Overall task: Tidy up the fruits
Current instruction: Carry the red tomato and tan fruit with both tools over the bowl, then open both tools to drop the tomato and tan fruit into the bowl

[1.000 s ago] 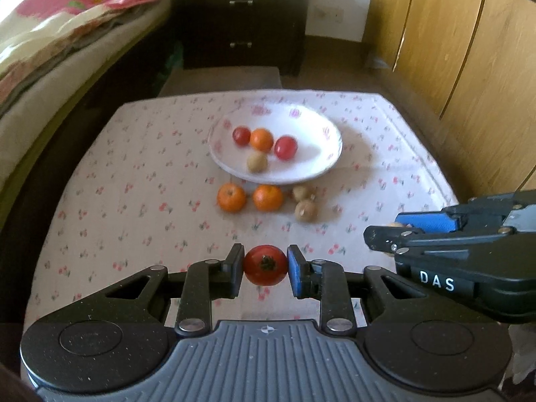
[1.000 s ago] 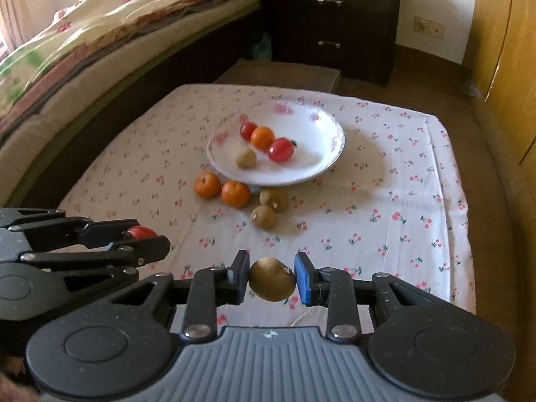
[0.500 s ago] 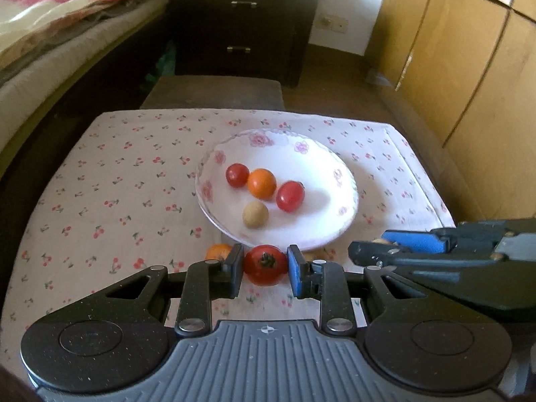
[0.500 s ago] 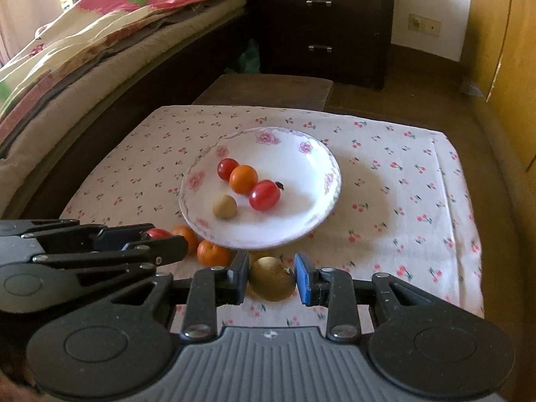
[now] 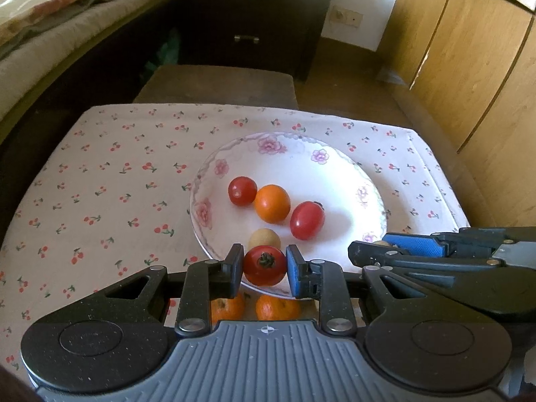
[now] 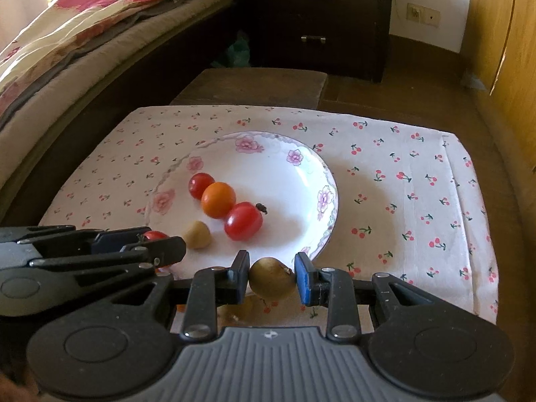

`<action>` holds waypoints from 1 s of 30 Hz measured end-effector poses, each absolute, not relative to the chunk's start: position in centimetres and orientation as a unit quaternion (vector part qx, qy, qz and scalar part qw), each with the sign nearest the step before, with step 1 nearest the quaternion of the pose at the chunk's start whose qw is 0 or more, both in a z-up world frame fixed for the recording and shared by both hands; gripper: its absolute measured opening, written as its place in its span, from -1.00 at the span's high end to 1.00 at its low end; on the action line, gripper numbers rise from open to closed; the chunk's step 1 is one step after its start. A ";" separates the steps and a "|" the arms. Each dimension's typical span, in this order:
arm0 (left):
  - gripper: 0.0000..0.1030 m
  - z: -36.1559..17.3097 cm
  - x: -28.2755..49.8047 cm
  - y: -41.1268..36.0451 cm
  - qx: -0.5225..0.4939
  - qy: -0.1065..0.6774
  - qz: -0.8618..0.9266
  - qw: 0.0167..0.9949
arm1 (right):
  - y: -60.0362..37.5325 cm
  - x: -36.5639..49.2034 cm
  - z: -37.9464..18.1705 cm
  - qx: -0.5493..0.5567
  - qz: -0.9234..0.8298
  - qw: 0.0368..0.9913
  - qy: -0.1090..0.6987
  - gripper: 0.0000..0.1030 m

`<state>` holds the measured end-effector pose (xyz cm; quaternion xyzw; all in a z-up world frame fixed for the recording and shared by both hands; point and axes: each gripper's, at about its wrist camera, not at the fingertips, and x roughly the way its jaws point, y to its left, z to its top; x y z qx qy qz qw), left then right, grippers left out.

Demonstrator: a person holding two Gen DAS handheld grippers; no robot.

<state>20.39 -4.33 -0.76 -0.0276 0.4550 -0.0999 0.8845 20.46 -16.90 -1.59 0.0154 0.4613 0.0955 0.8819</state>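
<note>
Our left gripper (image 5: pixel 264 265) hides most of two oranges (image 5: pixel 274 307) just short of the plate (image 5: pixel 338 167); its jaws pinch a round red tomato (image 5: pixel 264 265) with a green stem over the plate's near rim. Our right gripper (image 6: pixel 272 278) pinches a dull brown fruit (image 6: pixel 272 278), kind unclear, at the same rim.

Table under cherry-print cloth (image 5: pixel 110 181), floral plate (image 5: pixel 348 171) on it, two oranges (image 5: pixel 278 306), perhaps more fruit hidden
</note>
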 end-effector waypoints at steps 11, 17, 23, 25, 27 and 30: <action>0.35 -1.7 21.9 -4.3 -0.036 0.462 -0.088 0.882 | -16.7 22.0 -2.5 0.014 0.098 0.882 0.460 0.39; 0.34 -1.9 22.1 -4.1 -0.034 0.463 -0.081 0.882 | -16.5 22.2 -2.8 0.014 0.096 0.883 0.459 0.37; 0.33 -1.7 21.9 -4.4 -0.023 0.456 -0.081 0.886 | -16.6 22.1 -2.8 0.015 0.093 0.886 0.454 0.37; 0.33 -1.6 21.8 -4.5 -0.021 0.454 -0.081 0.887 | -16.7 22.1 -2.7 0.014 0.092 0.887 0.453 0.37; 0.33 -1.5 21.8 -4.6 -0.017 0.452 -0.080 0.888 | -16.7 22.1 -2.7 0.015 0.092 0.887 0.453 0.37; 0.30 -1.5 21.7 -4.6 -0.017 0.450 -0.080 0.889 | -16.7 22.0 -2.6 0.016 0.090 0.888 0.451 0.37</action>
